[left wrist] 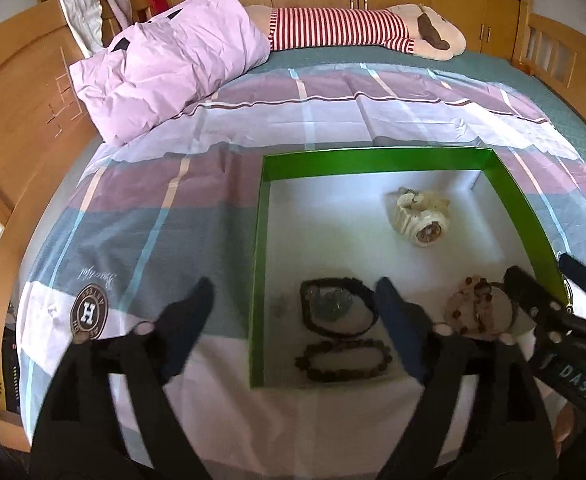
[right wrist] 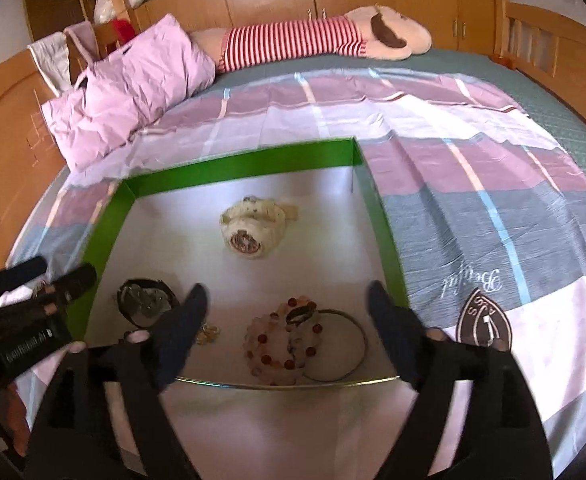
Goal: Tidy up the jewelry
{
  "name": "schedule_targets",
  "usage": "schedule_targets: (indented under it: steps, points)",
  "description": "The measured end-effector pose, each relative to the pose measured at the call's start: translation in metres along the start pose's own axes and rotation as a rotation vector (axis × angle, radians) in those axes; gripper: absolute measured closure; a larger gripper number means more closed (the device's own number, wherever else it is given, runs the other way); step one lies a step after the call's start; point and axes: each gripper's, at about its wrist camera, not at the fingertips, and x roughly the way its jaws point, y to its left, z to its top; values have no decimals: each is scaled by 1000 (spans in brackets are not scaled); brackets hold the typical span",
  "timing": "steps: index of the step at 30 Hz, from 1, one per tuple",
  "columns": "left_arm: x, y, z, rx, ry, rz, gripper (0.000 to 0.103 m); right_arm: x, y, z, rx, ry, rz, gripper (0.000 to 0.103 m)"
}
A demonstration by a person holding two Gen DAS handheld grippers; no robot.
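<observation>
Both pairs of fingers stand spread wide and grip nothing: the left gripper [left wrist: 293, 300] straddles the left wall of the box, one finger over the bedspread and one over the box floor, while the right gripper [right wrist: 287, 308] hovers inside the near right corner. Under everything lies the bed with its plaid bedspread [left wrist: 165, 208], open cloth running wide on both sides of the box, with a pink pillow [left wrist: 173, 64] and a striped plush toy [left wrist: 353, 30] well apart at the far edge. On the bedspread sits the green-walled box [left wrist: 373, 160], whose pale floor is bare across the far half except for a cream watch [left wrist: 423, 218]. Along the near wall lie a dark bracelet with a clear stone [left wrist: 333, 310], a brown bead bracelet [left wrist: 343, 362], a pink bead bracelet [right wrist: 281, 344] and, touching it, a thin metal bangle [right wrist: 353, 348].
</observation>
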Motion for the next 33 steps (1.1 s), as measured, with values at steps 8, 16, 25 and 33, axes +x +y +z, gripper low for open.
schedule_targets:
  steps: [8,16,25,33]
  points:
    - [-7,-5,-4,38,17,36,2,-7,-1,3,34,-6,-24,1]
    - [-8,-1,-2,18,28,17,2,-2,5,2,14,11,-53,1]
    - [-8,1,-1,11,30,14,2,-5,8,1,-22,2,-66,1]
    - [-8,1,-2,8,34,16,2,-5,8,0,-22,6,-62,1]
